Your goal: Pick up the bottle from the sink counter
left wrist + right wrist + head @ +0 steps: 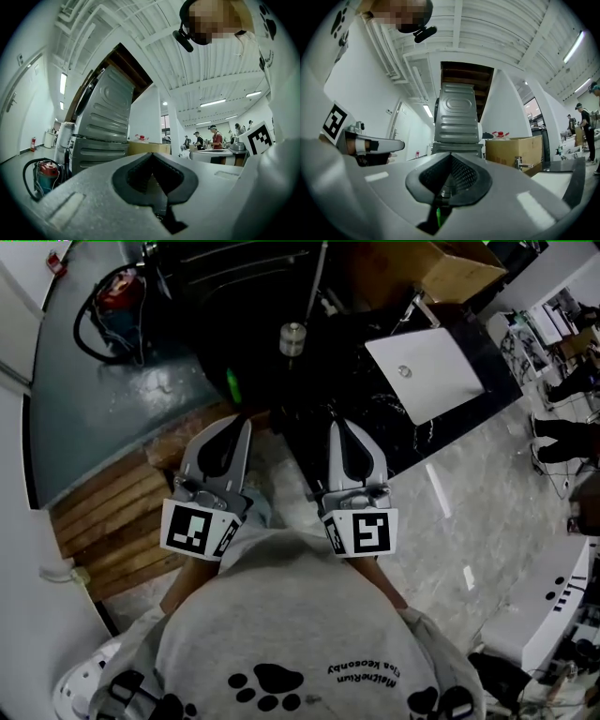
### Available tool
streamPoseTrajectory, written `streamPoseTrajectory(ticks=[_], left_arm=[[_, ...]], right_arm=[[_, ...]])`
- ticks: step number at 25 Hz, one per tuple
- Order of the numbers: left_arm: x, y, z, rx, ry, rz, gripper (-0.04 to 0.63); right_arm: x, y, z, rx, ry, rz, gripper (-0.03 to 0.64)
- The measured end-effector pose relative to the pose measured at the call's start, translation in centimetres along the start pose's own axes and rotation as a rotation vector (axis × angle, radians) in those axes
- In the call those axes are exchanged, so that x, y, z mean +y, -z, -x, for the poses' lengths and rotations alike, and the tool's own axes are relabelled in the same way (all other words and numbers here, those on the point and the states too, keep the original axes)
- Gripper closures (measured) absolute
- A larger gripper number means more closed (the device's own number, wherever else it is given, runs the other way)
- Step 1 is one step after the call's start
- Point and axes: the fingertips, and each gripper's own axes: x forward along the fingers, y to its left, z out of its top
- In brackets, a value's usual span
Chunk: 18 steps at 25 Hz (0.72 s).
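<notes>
One left hand-held gripper [246, 421] and one right hand-held gripper [336, 425], jaws together, empty; one laptop [427, 371].

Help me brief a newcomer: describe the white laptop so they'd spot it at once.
Find the black counter across the top of the head view. On its right part lies the laptop, closed and flat. It is the only white thing there: the box behind is brown cardboard, the cylinder to its left small round metal.

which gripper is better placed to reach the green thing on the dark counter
Left, likely: the left gripper points nearly straight at the green thing; the right gripper sits off to one side. Both jaws are shut.
</notes>
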Motion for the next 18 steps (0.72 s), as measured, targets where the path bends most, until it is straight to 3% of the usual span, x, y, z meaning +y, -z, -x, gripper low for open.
streamPoseTrajectory(ticks=[10,18], left_arm=[[7.7,1.7,-9.8,0.028,0.188,0.013,0.595],[11.4,3.8,-15.1,0.047,0.327,0.031,0.595]], right_arm=[[-1.8,2.4,-10.7,0.045,0.128,0.002,0.617],[-3.0,4.6,-16.1,0.088,0.229,0.014,0.617]])
